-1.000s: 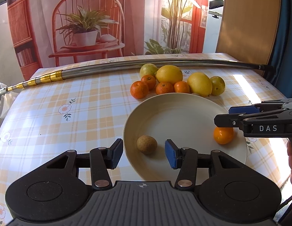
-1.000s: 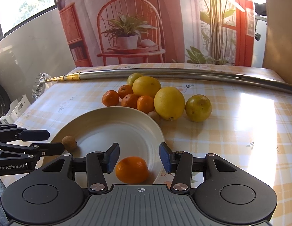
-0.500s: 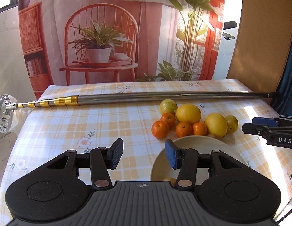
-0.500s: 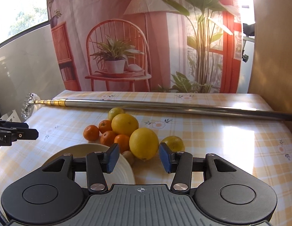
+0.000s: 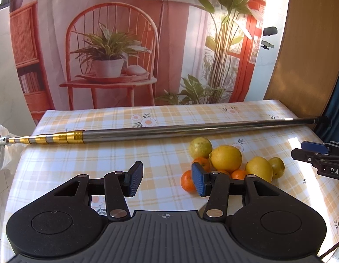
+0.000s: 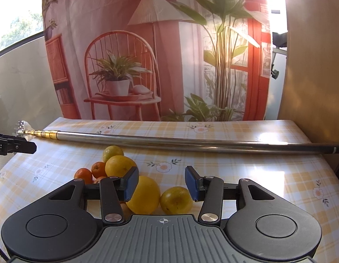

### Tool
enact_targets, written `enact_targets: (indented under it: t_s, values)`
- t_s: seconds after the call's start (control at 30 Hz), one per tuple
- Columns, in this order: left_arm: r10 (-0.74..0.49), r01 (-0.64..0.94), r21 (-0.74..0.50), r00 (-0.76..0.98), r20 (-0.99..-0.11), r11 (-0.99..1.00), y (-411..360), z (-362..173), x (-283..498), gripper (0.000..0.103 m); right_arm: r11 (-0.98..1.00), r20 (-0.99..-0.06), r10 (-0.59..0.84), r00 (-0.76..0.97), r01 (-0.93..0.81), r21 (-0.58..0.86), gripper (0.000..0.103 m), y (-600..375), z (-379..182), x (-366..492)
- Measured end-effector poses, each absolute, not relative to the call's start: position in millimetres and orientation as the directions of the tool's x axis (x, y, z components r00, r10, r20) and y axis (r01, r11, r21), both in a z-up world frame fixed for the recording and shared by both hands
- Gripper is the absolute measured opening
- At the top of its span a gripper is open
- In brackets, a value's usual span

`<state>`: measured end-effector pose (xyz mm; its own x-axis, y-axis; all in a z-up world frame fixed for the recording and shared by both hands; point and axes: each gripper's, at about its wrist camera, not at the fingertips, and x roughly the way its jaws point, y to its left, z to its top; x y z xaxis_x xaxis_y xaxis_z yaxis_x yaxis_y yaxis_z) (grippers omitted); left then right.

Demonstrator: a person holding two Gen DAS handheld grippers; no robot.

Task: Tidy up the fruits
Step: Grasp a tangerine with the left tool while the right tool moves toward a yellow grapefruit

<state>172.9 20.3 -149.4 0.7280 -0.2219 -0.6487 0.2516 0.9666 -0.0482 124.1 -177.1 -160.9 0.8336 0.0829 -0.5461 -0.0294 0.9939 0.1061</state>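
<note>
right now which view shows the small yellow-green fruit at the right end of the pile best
The right wrist view: the small yellow-green round fruit sits close, large and unblocked beside the big yellow lemon. In the left wrist view the same fruit is far smaller and half hidden behind that lemon.

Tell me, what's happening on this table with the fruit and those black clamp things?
A person is sorting fruit with a hand-held gripper in each hand. Right now the left hand-held gripper and the right hand-held gripper are both open and empty, held above the checked tablecloth. A pile of lemons and small oranges sits untouched on the cloth, in front of a long metal pole lying across the table.
</note>
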Motion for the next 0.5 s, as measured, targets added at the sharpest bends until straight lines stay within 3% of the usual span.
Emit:
enact_targets:
  t_s: [0.23,0.5]
  values:
    - [-0.300,0.353,-0.082,0.623,-0.723,0.932,-1,-194,199,0.051,0.985,-0.575,0.092,0.813,0.009,0.170,0.044,-189,-173,126]
    - [-0.287,0.365,-0.071,0.582,-0.761,0.928,-13,-221,231,0.051,0.980,-0.592,0.084,0.801,0.040,0.194,0.044,-196,-184,126]
